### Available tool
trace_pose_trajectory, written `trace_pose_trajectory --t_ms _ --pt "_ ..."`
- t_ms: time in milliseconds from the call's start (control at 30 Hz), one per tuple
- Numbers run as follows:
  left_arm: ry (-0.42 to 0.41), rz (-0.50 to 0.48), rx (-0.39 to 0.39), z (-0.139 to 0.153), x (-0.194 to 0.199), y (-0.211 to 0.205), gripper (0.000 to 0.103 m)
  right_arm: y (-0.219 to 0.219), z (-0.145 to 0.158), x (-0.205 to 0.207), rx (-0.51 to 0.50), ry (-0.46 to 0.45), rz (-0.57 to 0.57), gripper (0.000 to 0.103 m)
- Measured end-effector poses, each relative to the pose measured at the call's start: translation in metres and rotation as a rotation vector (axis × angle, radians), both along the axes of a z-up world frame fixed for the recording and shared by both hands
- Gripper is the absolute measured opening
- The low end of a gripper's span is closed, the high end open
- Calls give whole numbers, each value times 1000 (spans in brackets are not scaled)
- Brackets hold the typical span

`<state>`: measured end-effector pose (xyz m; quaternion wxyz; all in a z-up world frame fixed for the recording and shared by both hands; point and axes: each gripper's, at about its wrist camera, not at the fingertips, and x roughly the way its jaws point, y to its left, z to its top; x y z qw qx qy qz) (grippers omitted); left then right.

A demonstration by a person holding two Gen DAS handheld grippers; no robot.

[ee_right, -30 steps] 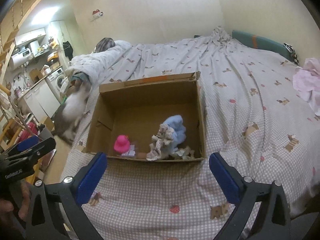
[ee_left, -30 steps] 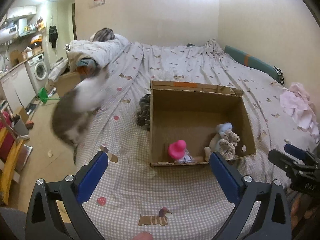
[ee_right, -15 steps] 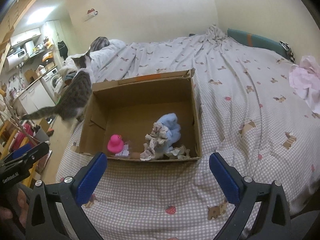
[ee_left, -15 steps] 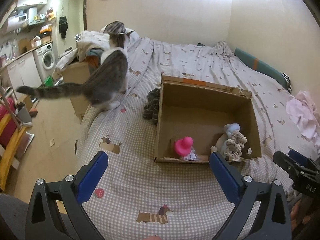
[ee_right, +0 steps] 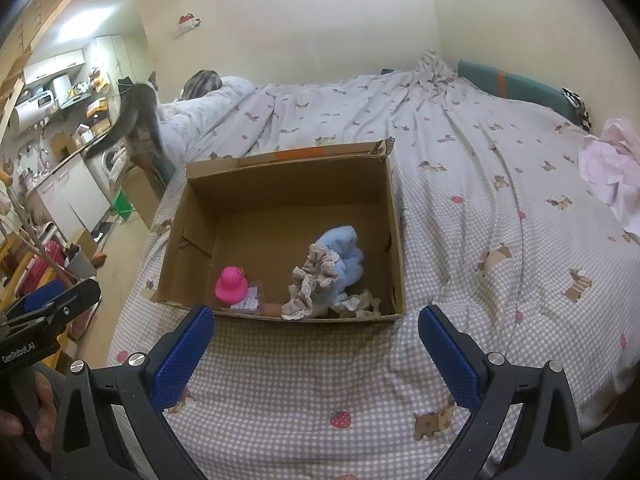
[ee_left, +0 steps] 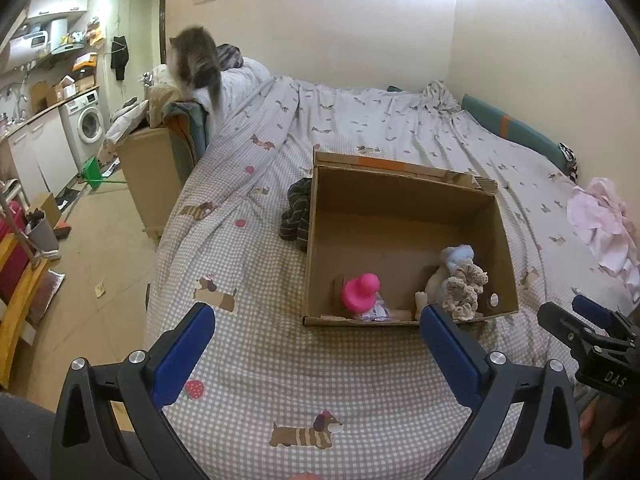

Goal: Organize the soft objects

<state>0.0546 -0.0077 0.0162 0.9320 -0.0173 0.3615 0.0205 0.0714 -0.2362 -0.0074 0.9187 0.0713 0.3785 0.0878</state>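
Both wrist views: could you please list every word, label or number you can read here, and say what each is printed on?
"DAS" – white letters on the black body of the right gripper, seen in the left wrist view; the start may be cut off.
"GenRobot.AI" – white letters on the black body of the left gripper, seen in the right wrist view; small, so partly a guess.
Paper tag beside the pink duck in the cardboard box: print too small to read.

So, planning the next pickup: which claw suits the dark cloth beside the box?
Probably left: the dark cloth lies by the box's left wall, the left claw's side, hidden from the right view.
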Motion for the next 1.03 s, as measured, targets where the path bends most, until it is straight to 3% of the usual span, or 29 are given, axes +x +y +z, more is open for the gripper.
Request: trace_pose_trajectory --t_ms 1033 --pt "2 -29 -14 -2 0 -4 102 3 0 0 -8 0 6 103"
